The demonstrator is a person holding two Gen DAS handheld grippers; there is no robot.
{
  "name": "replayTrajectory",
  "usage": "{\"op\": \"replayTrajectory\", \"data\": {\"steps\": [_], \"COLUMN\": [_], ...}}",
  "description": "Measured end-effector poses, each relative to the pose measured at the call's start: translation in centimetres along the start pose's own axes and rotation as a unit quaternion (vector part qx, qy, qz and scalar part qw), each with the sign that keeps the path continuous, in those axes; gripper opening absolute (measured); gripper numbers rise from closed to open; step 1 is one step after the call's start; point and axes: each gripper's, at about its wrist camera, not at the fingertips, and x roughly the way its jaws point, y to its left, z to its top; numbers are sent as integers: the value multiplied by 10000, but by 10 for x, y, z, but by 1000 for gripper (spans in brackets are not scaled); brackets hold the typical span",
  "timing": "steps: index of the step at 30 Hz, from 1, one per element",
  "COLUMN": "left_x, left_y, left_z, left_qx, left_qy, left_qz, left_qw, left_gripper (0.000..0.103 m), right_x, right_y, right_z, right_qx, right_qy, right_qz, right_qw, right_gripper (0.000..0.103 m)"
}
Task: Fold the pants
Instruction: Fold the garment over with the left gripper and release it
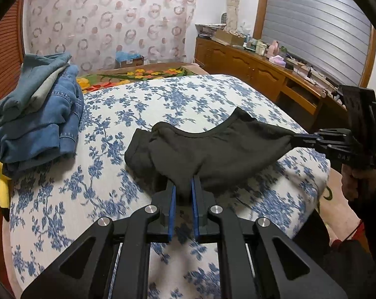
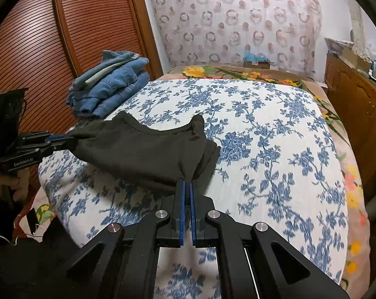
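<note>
Black pants (image 1: 212, 147) lie partly folded on the blue-flowered bedspread (image 1: 128, 104), stretched between both grippers and lifted a little at the near edge. My left gripper (image 1: 184, 182) is shut on the near edge of the pants. My right gripper (image 2: 187, 183) is shut on the other corner of the pants (image 2: 148, 149). The right gripper also shows at the right in the left wrist view (image 1: 296, 140), and the left gripper shows at the left in the right wrist view (image 2: 63, 138). The fingertips are hidden in the cloth.
A pile of folded blue jeans (image 1: 40, 114) sits at the far left of the bed; it also shows in the right wrist view (image 2: 108, 84). A wooden dresser (image 1: 257, 69) with clutter runs along the right wall. A slatted wooden wardrobe (image 2: 38, 57) stands left.
</note>
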Motion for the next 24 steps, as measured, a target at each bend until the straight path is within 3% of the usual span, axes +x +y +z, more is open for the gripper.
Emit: {"op": "replayTrajectory", "data": {"steps": [24], "left_x": [1], "left_y": [-18], "left_z": [-32], "left_qx": [-20], "left_qy": [423], "left_qz": [52], "left_qw": [9991], "left_gripper": [12], "right_x": [-11], "right_y": [7], "right_z": [-24], "right_qx": [99], "right_qy": [350], "right_qz": [135], "right_qw": [9992], "right_gripper": [3]}}
